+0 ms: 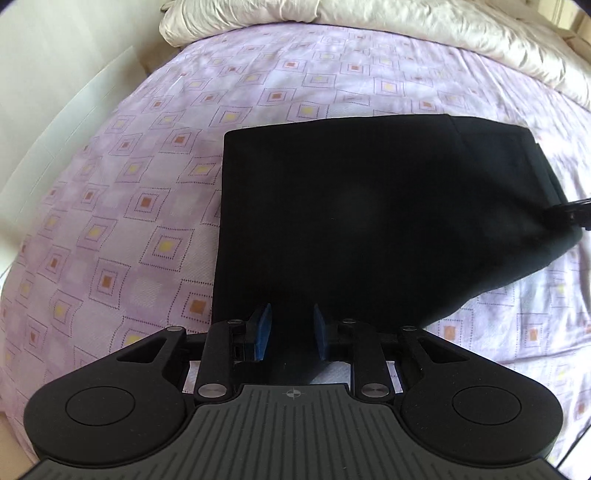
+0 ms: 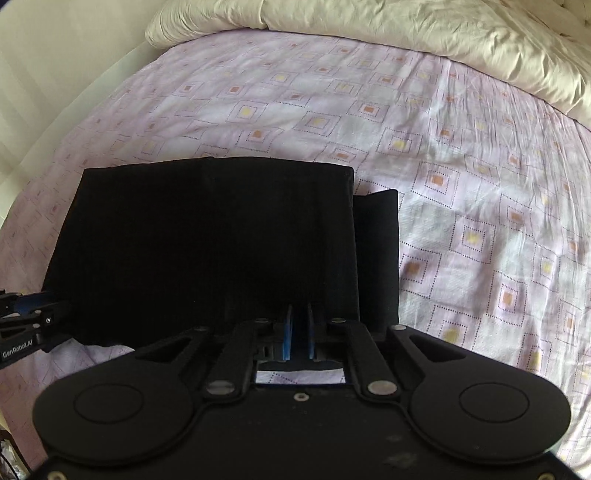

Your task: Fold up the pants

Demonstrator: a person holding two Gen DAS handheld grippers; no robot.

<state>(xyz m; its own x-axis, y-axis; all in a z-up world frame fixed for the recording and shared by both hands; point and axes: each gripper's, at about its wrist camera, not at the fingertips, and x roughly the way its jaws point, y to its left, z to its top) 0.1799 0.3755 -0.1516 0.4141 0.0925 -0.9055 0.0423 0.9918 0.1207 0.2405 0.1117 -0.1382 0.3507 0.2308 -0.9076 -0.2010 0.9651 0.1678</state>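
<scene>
Your left gripper [image 1: 291, 328] is pointing steeply down at the near edge of the black pants [image 1: 369, 206], and its 2 blue pads [image 1: 263, 330] are standing a little apart with dark cloth bunched between them, so you are gripping the near edge of the fabric there. Your right gripper [image 2: 300, 330] is nearly closed, its 2 blue pads [image 2: 287, 334] sitting almost together on a thin fold of the same near edge; the cloth is running between them, though how firmly they are pinching is hard to tell. In the right wrist view your left gripper [image 2: 33, 317] is showing at the far left, at the garment's near left corner, and in the left wrist view the right gripper [image 1: 570, 212] is poking in at the garment's right side. The pants are lying on the lilac bed sheet [image 1: 129, 203], stretching away from both tools toward the cream duvet [image 2: 406, 33] at the far side of the bed. Their long axis is running left to right between your 2 grippers. They are looking folded into a flat, roughly rectangular block, with a straight left edge, and a lower layer [image 2: 380, 251] is peeking out past the top layer on the right.
</scene>
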